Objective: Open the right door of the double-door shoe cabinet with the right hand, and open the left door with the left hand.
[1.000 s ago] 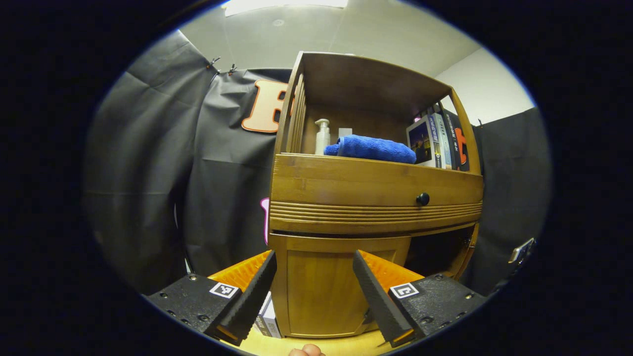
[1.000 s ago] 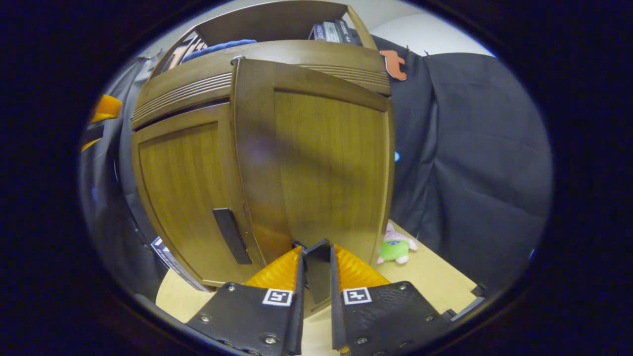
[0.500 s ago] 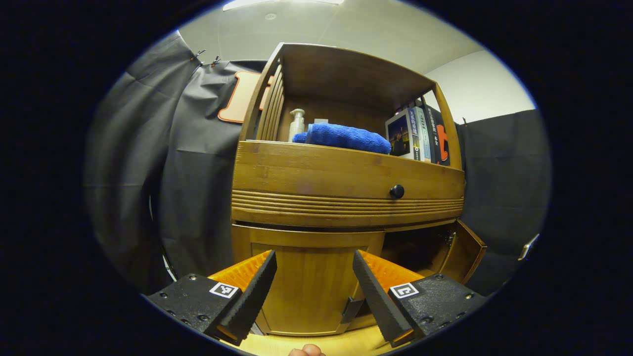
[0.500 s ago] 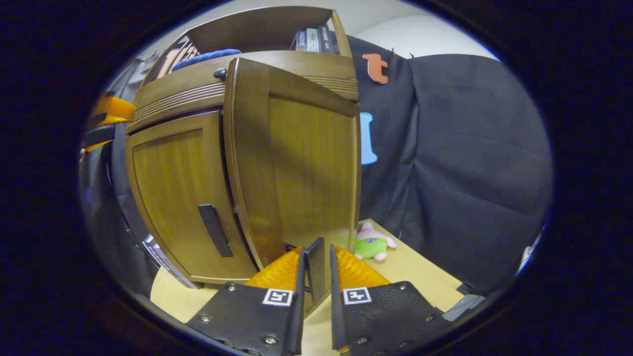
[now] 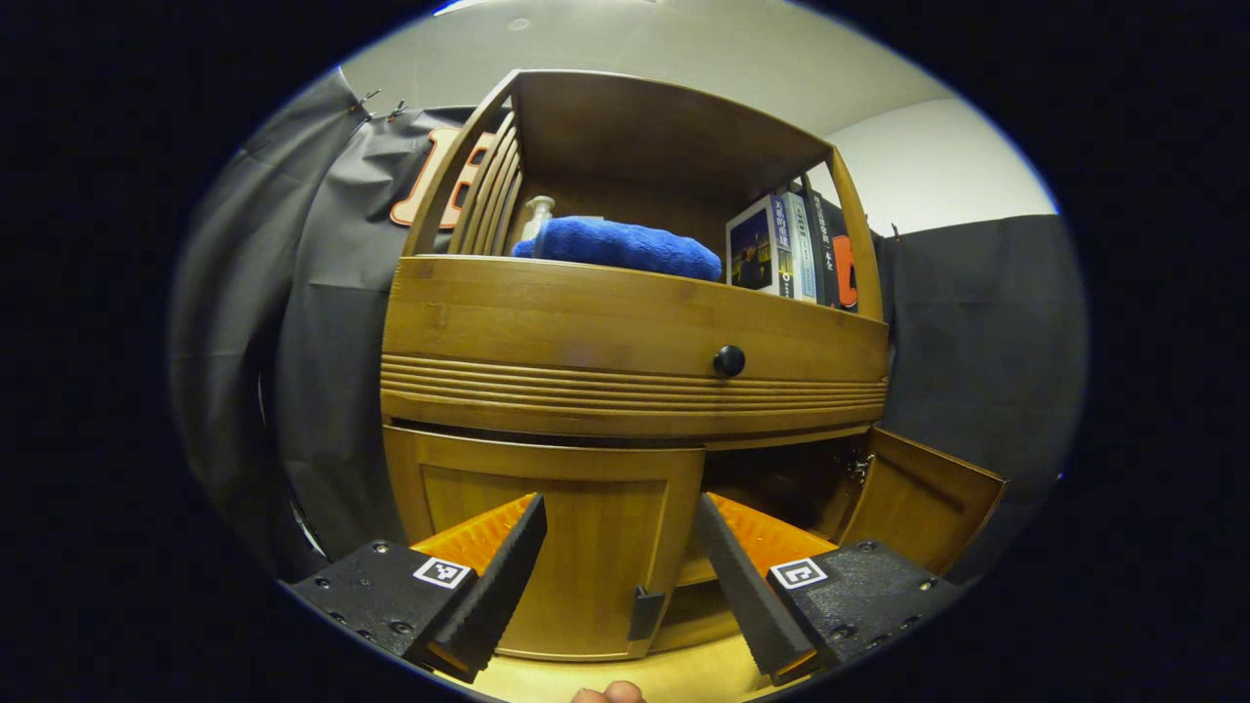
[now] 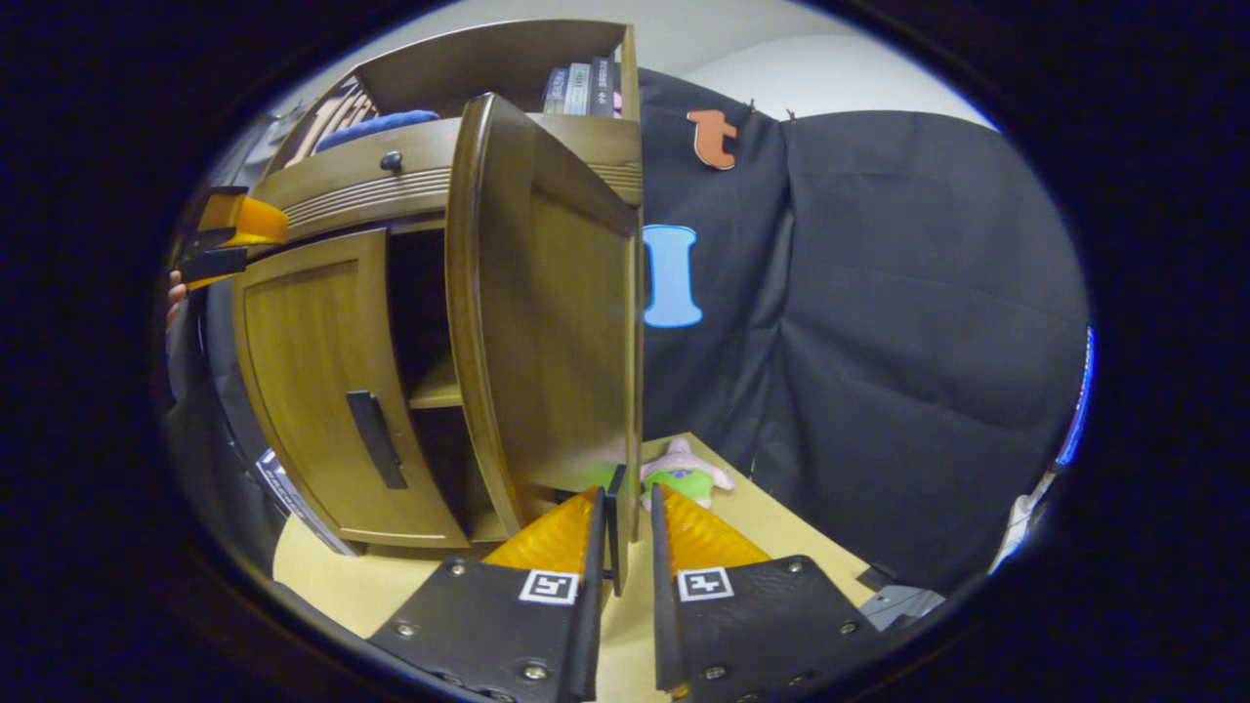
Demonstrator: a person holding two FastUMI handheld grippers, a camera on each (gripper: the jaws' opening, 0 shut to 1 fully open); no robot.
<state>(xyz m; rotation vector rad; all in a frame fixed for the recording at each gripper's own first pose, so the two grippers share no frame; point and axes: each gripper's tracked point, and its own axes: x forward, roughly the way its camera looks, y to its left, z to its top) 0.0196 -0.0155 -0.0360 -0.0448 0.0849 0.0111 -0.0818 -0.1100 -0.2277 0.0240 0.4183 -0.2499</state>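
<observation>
The wooden shoe cabinet (image 5: 625,332) stands in front of me. Its right door (image 6: 547,322) is swung wide and stands nearly edge-on in the right gripper view. My right gripper (image 6: 622,508) is shut on that door's dark handle (image 6: 617,532). The left door (image 5: 547,557) is closed, with its dark handle (image 5: 645,612) low at its inner edge. My left gripper (image 5: 619,505) is open in front of the left door, not touching it. In the right gripper view the left gripper (image 6: 229,234) shows far left, above the left door (image 6: 312,381).
A drawer with a black knob (image 5: 729,360) sits above the doors. The top shelf holds a blue towel (image 5: 625,249), a pump bottle (image 5: 537,210) and books (image 5: 791,259). A plush toy (image 6: 684,474) lies on the wooden table (image 6: 391,586) behind the open door. An inner shelf (image 6: 435,391) shows.
The right door has swung much further open, pulled by the shut right gripper. The left gripper has shifted, so the left door's handle now shows between its open fingers.
</observation>
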